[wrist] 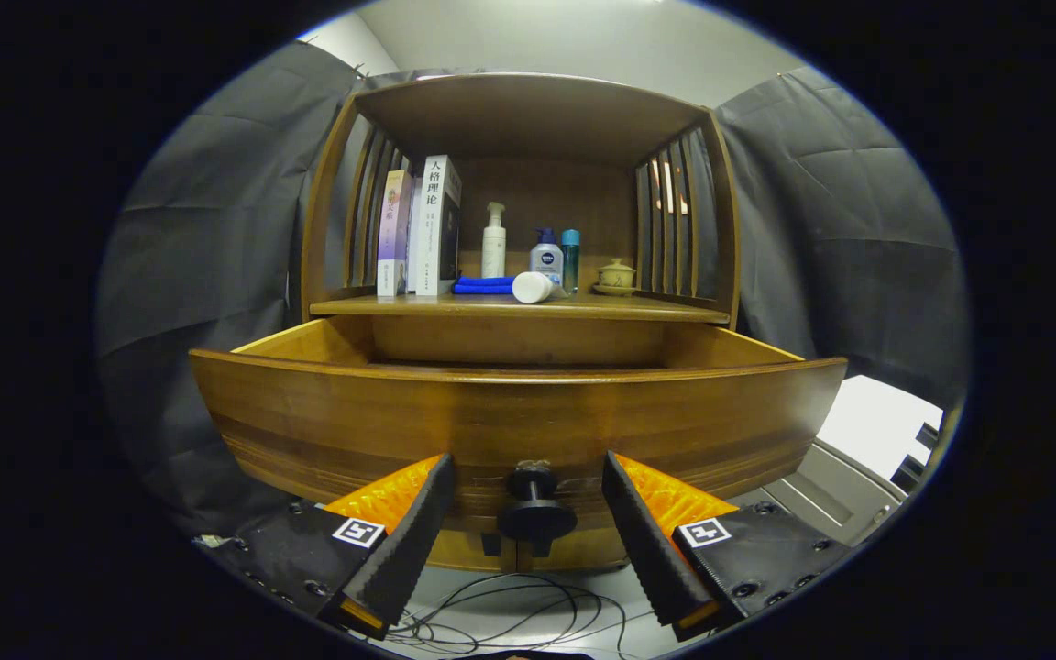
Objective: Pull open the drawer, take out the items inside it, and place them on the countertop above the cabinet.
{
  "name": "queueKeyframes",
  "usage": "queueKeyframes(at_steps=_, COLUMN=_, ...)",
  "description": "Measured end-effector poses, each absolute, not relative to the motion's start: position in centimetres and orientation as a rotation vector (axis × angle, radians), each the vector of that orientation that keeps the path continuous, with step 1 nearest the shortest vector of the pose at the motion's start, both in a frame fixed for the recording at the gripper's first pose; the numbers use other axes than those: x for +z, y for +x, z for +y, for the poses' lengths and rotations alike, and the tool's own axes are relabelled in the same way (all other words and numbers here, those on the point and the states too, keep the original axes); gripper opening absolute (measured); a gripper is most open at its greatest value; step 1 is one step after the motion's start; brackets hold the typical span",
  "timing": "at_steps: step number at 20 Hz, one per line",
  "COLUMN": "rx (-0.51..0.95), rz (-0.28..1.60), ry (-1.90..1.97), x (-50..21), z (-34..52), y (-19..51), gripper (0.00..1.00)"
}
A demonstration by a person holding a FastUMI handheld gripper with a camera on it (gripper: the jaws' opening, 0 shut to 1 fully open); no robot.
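The gripper (528,550) is open wide and holds nothing. Its two fingers stand on both sides of the dark round knob (535,515) of the drawer (510,422), but they do not touch it. The drawer is pulled out toward the gripper, and its front wall hides the inside, so I cannot tell what lies in it. Above the drawer is the surface (656,309) of the wooden cabinet (528,115). On it stand two books (423,229), a white pump bottle (493,240), a small bottle with a blue cap (546,257), a teal bottle (570,258) and a lidded cup (616,275). A white bottle (533,287) lies on its side just beside a folded blue cloth (482,285). Cables (510,614) lie on the floor under the drawer.
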State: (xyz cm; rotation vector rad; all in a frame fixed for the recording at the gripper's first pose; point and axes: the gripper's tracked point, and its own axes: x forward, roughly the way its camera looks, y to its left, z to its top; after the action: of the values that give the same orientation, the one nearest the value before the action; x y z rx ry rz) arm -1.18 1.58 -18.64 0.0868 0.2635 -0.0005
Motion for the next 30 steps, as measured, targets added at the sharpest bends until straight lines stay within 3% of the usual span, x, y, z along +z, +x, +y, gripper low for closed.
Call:
queueKeyframes(at_steps=9, rx=0.036, rz=0.246, ry=0.091, x=-18.5, z=1.5, y=-0.3, gripper=0.98)
queueKeyframes(at_steps=30, rx=0.037, rz=0.252, ry=0.095, x=-18.0, z=1.4, y=9.2, gripper=0.97)
